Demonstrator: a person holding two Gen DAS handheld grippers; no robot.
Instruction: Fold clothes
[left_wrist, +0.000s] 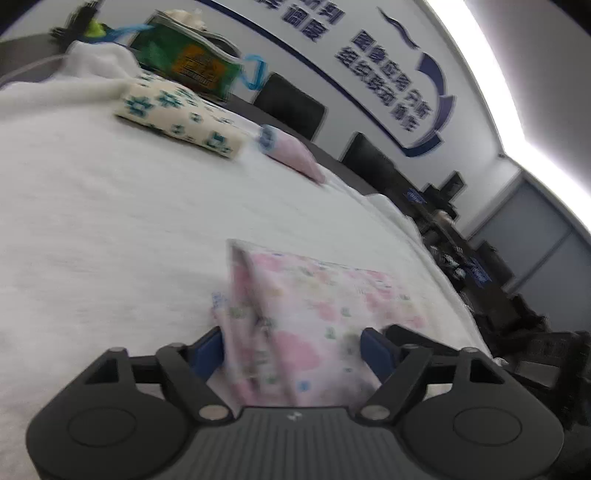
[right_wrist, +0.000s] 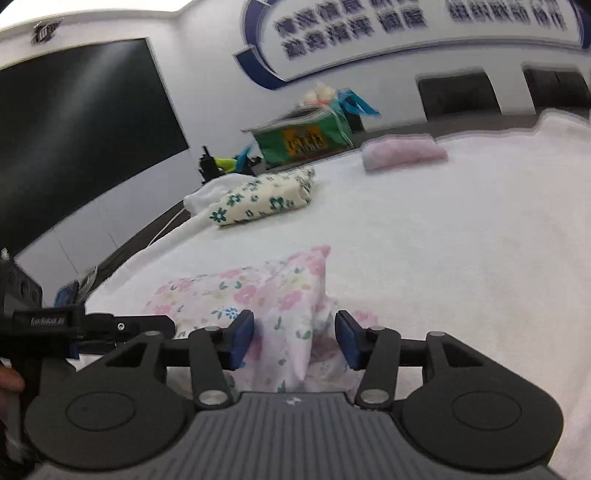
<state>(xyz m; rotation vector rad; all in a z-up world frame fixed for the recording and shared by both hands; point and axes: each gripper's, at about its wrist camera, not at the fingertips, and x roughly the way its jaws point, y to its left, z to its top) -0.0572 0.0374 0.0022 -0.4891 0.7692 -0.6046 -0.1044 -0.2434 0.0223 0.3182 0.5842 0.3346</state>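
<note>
A pink floral garment (left_wrist: 314, 302) lies partly folded on the white blanket (left_wrist: 110, 229). My left gripper (left_wrist: 291, 352) is open, its blue pads either side of the garment's near edge, which bunches between them. In the right wrist view the same garment (right_wrist: 258, 291) lies ahead. My right gripper (right_wrist: 293, 339) is open, with a raised fold of the cloth standing between its pads. The left gripper's body (right_wrist: 92, 325) shows at the left of the right wrist view.
A folded cream cloth with teal flowers (left_wrist: 177, 114) (right_wrist: 262, 197) and a folded pink cloth (left_wrist: 291, 155) (right_wrist: 404, 151) lie farther back. A green bag (left_wrist: 184, 59) (right_wrist: 303, 138) stands behind them. Black chairs (left_wrist: 291, 105) line the wall. The blanket's edge (left_wrist: 436, 258) drops off at right.
</note>
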